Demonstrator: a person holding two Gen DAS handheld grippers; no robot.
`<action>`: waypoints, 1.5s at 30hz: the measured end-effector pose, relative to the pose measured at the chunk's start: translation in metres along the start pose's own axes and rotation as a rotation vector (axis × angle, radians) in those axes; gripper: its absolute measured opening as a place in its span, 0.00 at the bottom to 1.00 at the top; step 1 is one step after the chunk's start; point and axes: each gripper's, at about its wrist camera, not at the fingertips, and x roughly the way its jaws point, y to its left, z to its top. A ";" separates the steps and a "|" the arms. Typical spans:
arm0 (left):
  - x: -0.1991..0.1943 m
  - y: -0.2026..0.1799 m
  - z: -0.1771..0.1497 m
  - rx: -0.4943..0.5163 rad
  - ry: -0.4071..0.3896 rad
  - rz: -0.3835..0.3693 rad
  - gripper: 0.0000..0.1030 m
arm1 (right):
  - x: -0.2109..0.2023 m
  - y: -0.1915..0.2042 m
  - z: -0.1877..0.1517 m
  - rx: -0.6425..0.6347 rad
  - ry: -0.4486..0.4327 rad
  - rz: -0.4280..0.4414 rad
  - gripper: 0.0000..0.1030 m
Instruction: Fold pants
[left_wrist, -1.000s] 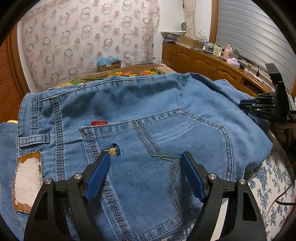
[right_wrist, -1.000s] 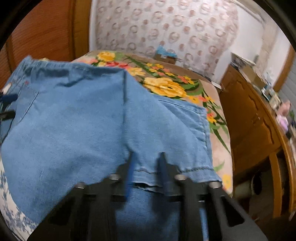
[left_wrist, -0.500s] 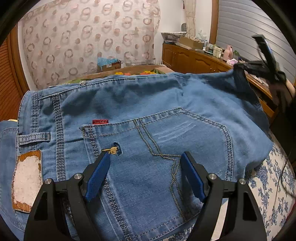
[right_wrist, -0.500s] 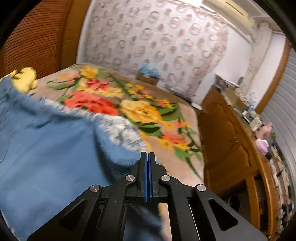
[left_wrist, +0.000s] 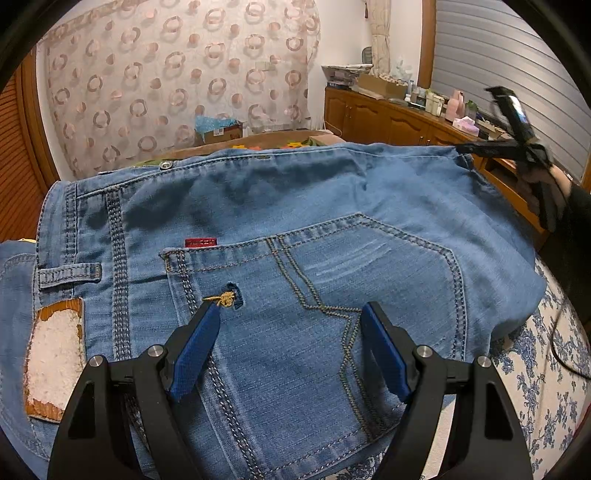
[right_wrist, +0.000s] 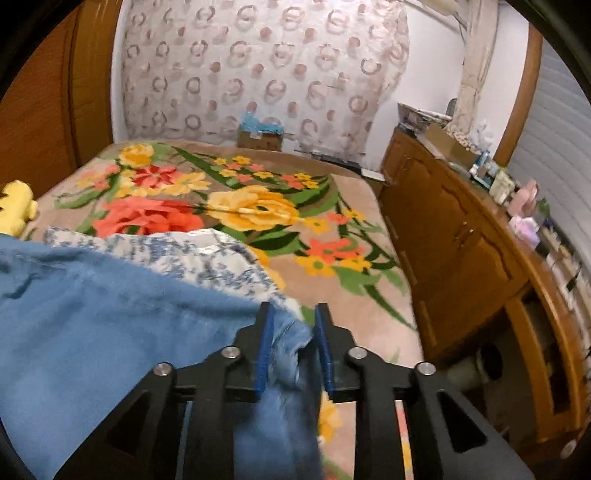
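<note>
blue denim pants (left_wrist: 295, 229) lie spread on the bed, back pocket (left_wrist: 332, 280) and red label (left_wrist: 200, 242) facing up, a worn patch (left_wrist: 53, 354) at the left edge. beneath them a blue-flowered white sheet (left_wrist: 535, 369) covers the near part of the bed; a floral blanket (right_wrist: 258, 214) covers the rest. left claw (left_wrist: 291, 350): blue pads wide apart, hovering over the pocket, nothing between them. right claw (right_wrist: 293, 347): jaws opening, a bunched corner of the pants (right_wrist: 110, 325) lying between the pads, lifted at the far right corner in the left view (left_wrist: 480, 149). wooden cabinets (right_wrist: 461, 240) stand beside the bed.
</note>
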 end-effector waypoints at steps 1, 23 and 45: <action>-0.001 0.000 0.001 0.001 0.001 0.002 0.78 | -0.009 0.003 -0.004 0.004 -0.003 0.019 0.30; -0.112 0.070 -0.033 -0.098 -0.064 0.158 0.63 | -0.126 0.055 -0.102 -0.049 -0.022 0.361 0.49; -0.077 0.087 -0.076 -0.122 0.092 0.179 0.30 | -0.131 0.079 -0.129 -0.187 0.032 0.313 0.65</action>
